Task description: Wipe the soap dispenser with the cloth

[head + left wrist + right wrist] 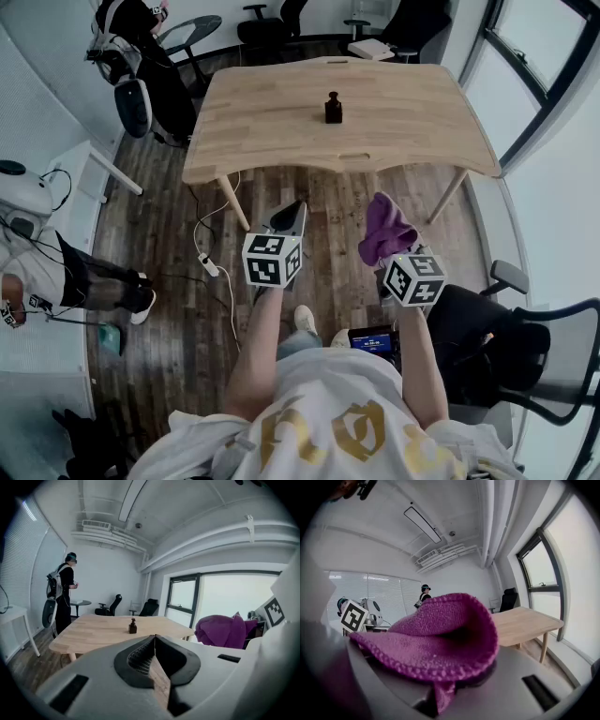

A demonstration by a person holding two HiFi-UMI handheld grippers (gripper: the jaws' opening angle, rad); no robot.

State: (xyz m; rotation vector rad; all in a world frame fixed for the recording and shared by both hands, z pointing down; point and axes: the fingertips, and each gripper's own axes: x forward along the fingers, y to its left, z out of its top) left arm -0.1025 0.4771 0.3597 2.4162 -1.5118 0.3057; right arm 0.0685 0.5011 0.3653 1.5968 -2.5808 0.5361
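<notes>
A small dark soap dispenser (333,108) stands upright near the middle of the wooden table (262,131); in the left gripper view the dispenser (132,626) shows small and far ahead. My left gripper (291,214) hangs over the floor short of the table, jaws shut with nothing between them. My right gripper (386,251) is shut on a purple cloth (384,230), also held short of the table. In the right gripper view the cloth (436,639) bunches over the jaws and hides them. From the left gripper view the cloth (220,630) appears at the right.
A person with a backpack (131,37) stands at the table's far left; office chairs (272,23) line the far side. Another chair (525,356) is at my right, a white desk (80,173) at the left. A cable and power strip (208,267) lie on the wood floor.
</notes>
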